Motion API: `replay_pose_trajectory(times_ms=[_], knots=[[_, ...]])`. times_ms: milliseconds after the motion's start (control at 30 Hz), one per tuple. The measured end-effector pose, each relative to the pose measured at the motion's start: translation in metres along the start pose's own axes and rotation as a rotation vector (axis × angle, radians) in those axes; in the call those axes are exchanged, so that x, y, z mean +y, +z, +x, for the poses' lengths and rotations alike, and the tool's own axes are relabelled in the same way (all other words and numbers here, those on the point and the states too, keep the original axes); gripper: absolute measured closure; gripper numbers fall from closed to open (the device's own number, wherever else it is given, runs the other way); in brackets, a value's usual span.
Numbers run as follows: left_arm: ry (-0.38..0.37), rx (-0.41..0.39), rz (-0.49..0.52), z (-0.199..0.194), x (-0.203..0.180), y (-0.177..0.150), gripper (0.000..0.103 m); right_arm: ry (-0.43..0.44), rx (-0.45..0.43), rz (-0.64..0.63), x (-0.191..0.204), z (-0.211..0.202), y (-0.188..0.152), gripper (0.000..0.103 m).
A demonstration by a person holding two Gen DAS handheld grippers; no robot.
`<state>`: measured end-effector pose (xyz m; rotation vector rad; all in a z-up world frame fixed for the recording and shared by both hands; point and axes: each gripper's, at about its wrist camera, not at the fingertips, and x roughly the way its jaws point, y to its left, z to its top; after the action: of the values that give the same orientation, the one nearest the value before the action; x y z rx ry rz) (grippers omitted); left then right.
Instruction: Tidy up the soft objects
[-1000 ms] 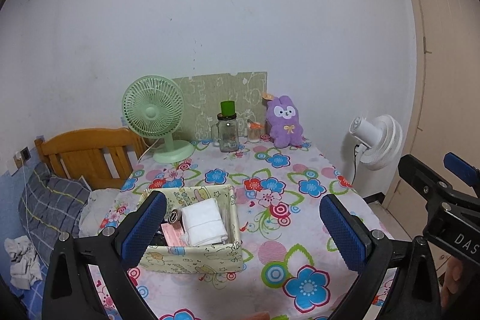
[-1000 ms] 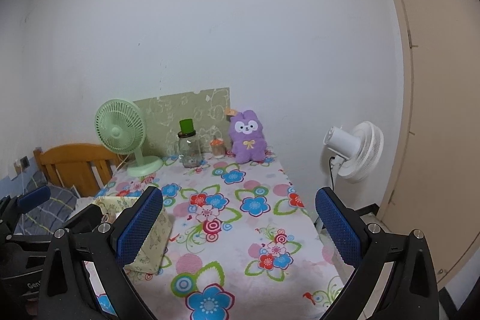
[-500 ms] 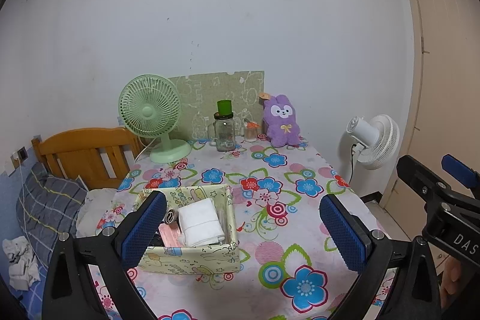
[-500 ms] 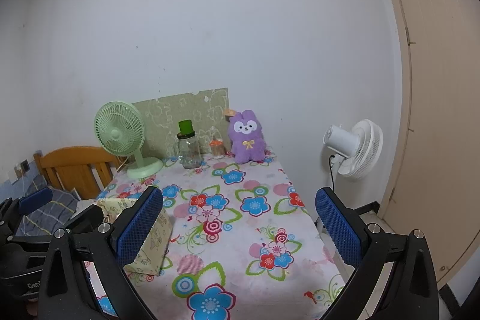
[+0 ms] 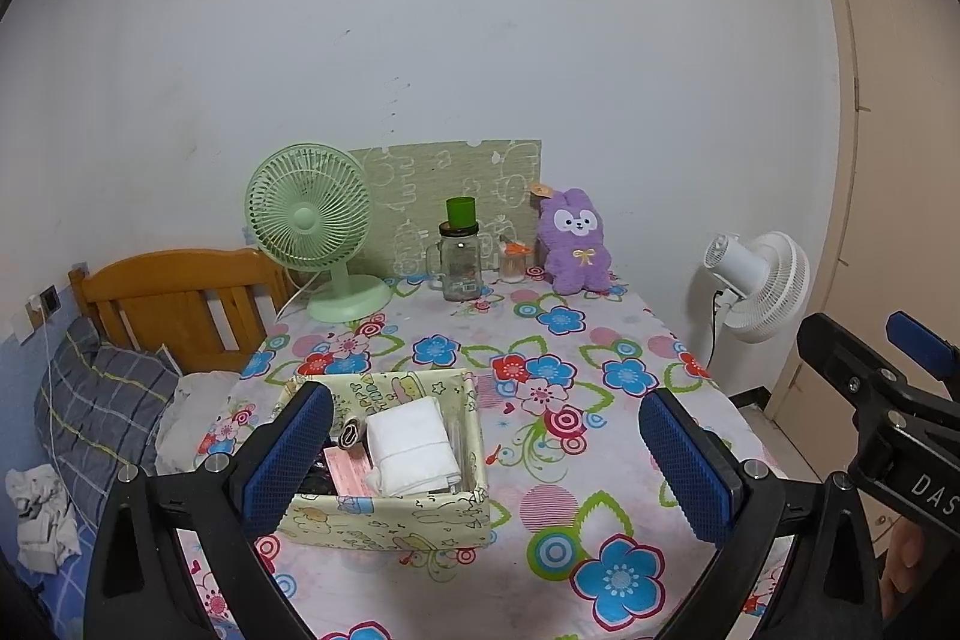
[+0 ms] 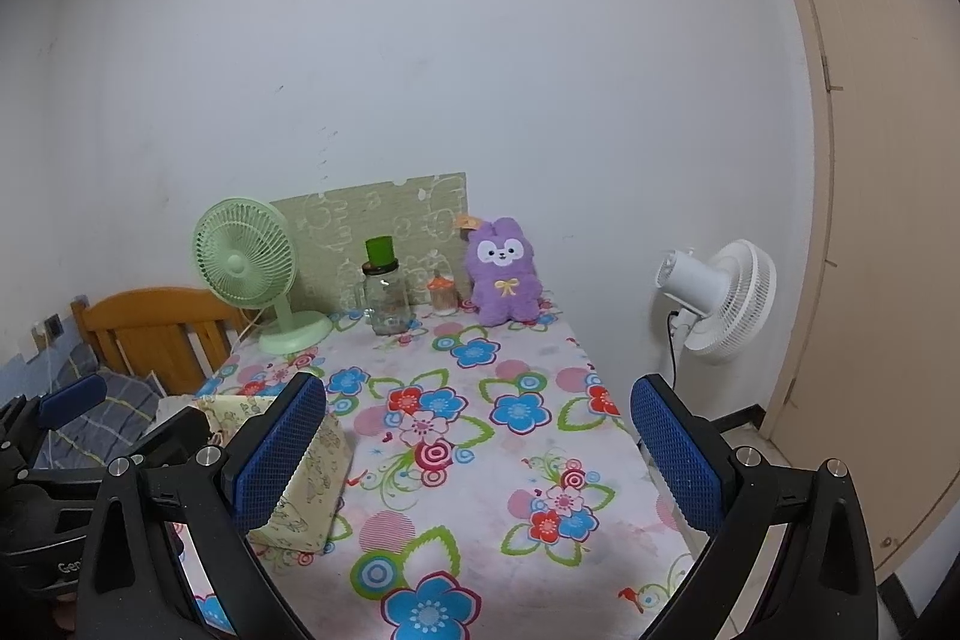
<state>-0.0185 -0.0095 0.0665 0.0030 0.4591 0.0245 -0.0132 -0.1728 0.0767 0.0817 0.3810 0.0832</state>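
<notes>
Soft things lay mostly in the box (image 5: 390, 514) on the flowered table (image 5: 630, 568): a folded white cloth (image 5: 411, 445) inside it, with a pink packet (image 5: 348, 472) and a dark roll (image 5: 351, 433) just left of the cloth. A purple plush (image 5: 573, 241) stood well beyond the box, against the wall, right of a jar (image 5: 459, 256) and a green fan (image 5: 309, 220).

Over the past second both views had drawn back slightly from the box, and nothing on the table had shifted; that fit either a finished tidy or a pause between picks.

Both the left gripper (image 5: 486, 460) and right gripper (image 6: 477, 454) were spread wide, holding nothing.

Legible writing: only "DAS" on the right gripper's body and "Gen" on the left's; the box print was unreadable.
</notes>
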Motion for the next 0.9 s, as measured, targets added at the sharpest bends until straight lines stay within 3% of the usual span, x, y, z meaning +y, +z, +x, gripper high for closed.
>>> replay_pose_trajectory(times_ms=[900], knots=[[0.024, 0.007, -0.023, 0.005, 0.008, -0.001, 0.0, 0.017, 0.002, -0.04, 0.015, 0.007, 0.004, 0.0]])
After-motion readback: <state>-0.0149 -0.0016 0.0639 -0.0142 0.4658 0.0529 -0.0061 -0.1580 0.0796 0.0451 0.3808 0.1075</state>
